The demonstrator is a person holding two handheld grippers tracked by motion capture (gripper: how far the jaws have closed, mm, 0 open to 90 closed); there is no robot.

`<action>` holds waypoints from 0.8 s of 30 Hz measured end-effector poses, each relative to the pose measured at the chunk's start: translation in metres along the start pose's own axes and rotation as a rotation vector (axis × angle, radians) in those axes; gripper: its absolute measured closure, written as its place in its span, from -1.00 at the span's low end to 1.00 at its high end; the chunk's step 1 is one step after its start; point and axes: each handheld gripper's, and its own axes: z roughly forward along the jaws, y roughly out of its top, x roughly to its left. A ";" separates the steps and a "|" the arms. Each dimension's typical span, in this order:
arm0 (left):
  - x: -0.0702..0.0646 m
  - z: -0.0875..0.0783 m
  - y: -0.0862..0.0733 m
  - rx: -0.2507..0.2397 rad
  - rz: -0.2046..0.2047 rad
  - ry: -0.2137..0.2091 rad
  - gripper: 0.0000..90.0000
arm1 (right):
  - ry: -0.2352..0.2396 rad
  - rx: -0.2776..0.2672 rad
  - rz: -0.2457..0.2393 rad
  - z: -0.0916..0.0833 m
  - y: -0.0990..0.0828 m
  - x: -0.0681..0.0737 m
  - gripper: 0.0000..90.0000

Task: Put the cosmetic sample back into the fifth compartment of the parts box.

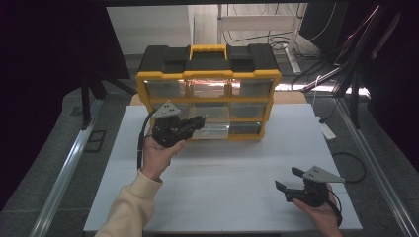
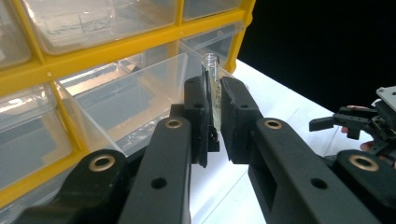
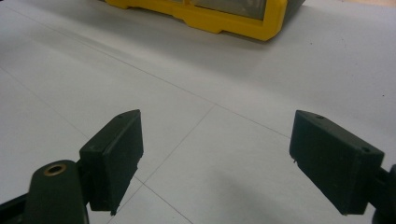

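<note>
Nearest us, at abt 5 o'clock on the white table [image 1: 227, 187], we see the right gripper [image 1: 288, 178] held low in the person's right hand [image 1: 323, 213], jaws spread wide w/ nothing between them; in the right gripper view its black pads [image 3: 114, 156] hang over bare tabletop. Farther in, at abt 11 o'clock, the left hand [image 1: 157, 154] w/ a cream sleeve [image 1: 129, 207] holds the left gripper [image 1: 200, 120] up at the cabinet front. In the left gripper view we see that left gripper pinching a small clear plastic tube w/ printed marks [image 2: 212, 88], upright, open mouth on top, sticking up above the pads. The tube sits just over the rim of a clear plastic drawer pulled out [image 2: 126, 112] from the lower row, middle column. Farthest, at 12 o'clock, stands the yellow-framed, black-topped storage cabinet w/ clear drawers [image 1: 207, 69], its yellow carry handle [image 1: 208, 49] on top; other drawers look pushed in.
</note>
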 end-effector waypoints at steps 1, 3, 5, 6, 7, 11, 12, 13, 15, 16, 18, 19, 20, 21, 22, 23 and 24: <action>0.000 0.001 0.001 0.002 0.000 0.003 0.79 | 0.000 0.000 0.000 0.000 0.000 0.000 -0.61; 0.001 0.002 0.002 0.005 0.002 0.007 0.79 | 0.000 0.000 0.000 0.000 0.000 0.000 -0.61; 0.001 0.002 0.004 0.005 0.004 0.011 0.79 | 0.000 0.000 0.000 0.000 0.000 0.000 -0.61; 0.001 0.002 0.004 0.005 0.004 0.011 0.79 | 0.000 0.000 0.000 0.000 0.000 0.000 -0.61; 0.002 0.003 0.005 0.005 0.004 0.013 0.79 | 0.000 0.001 0.000 0.000 0.000 0.000 -0.61; 0.005 0.007 0.010 0.013 0.007 0.025 0.79 | 0.004 0.000 0.002 0.000 0.000 0.000 -0.61; 0.007 0.008 0.011 0.017 0.008 0.028 0.79 | 0.004 0.000 0.002 0.000 0.000 0.000 -0.61; 0.007 0.008 0.011 0.017 0.008 0.028 0.79 | 0.004 0.000 0.002 0.000 0.000 0.000 -0.61; 0.011 0.013 0.013 0.017 0.001 0.035 0.79 | 0.005 0.001 0.005 0.000 0.000 0.000 -0.61; 0.012 0.014 0.014 0.017 0.003 0.037 0.79 | 0.005 0.001 0.005 0.000 0.000 0.000 -0.61; 0.014 0.016 0.015 0.020 0.004 0.038 0.79 | 0.004 0.001 0.005 0.000 0.000 0.000 -0.61; 0.015 0.018 0.016 0.024 0.004 0.041 0.79 | 0.004 -0.001 0.003 0.000 0.000 0.000 -0.61; 0.016 0.019 0.016 0.026 0.002 0.045 0.79 | 0.004 0.000 0.003 0.000 0.000 0.000 -0.61; 0.017 0.021 0.016 0.028 -0.001 0.043 0.79 | 0.004 0.000 0.004 0.000 0.000 0.000 -0.61; 0.017 0.022 0.016 0.030 -0.001 0.046 0.79 | 0.004 0.000 0.002 0.000 0.000 -0.001 -0.61; 0.018 0.023 0.016 0.034 -0.002 0.046 0.79 | 0.004 0.000 0.003 0.000 0.000 -0.001 -0.61; 0.018 0.024 0.015 0.038 0.000 0.049 0.79 | 0.004 0.000 0.003 0.000 0.000 -0.001 -0.61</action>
